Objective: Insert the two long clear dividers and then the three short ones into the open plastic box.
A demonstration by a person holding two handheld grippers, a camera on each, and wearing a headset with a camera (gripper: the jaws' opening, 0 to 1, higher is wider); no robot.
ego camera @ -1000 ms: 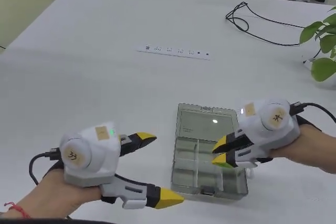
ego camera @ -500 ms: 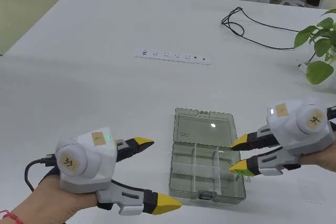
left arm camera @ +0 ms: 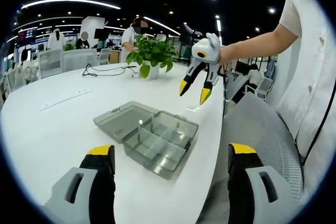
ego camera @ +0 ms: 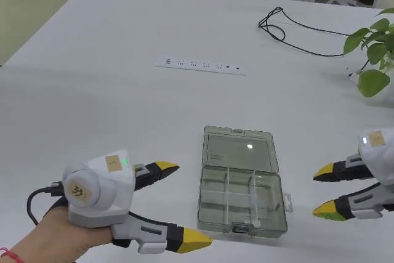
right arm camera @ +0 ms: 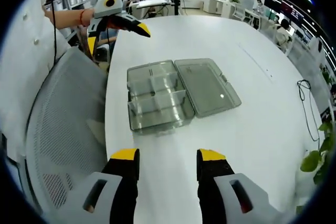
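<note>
Bench: long white bench (ego camera: 92, 103) in an open office.
Box: clear grey plastic box (ego camera: 265, 229) lies open near the front edge, with clear dividers (ego camera: 228, 190) standing inside.
Left tongs (ego camera: 191, 204): apart, empty, left of the box.
Right tongs (ego camera: 315, 195): apart, empty, right of it.
Head view: white power strip (ego camera: 200, 65), black cable (ego camera: 295, 26) and leafy green plant (ego camera: 372, 47), all well beyond the box.
Left gripper view: people (left arm camera: 134, 32) behind the plant.

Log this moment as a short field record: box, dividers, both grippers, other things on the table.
box: plastic box open, lid flat behind it
dividers: clear dividers standing inside, forming compartments
left: left gripper open, empty, left of box
right: right gripper open, empty, right of box
also on table: power strip, black cable, plant
</note>
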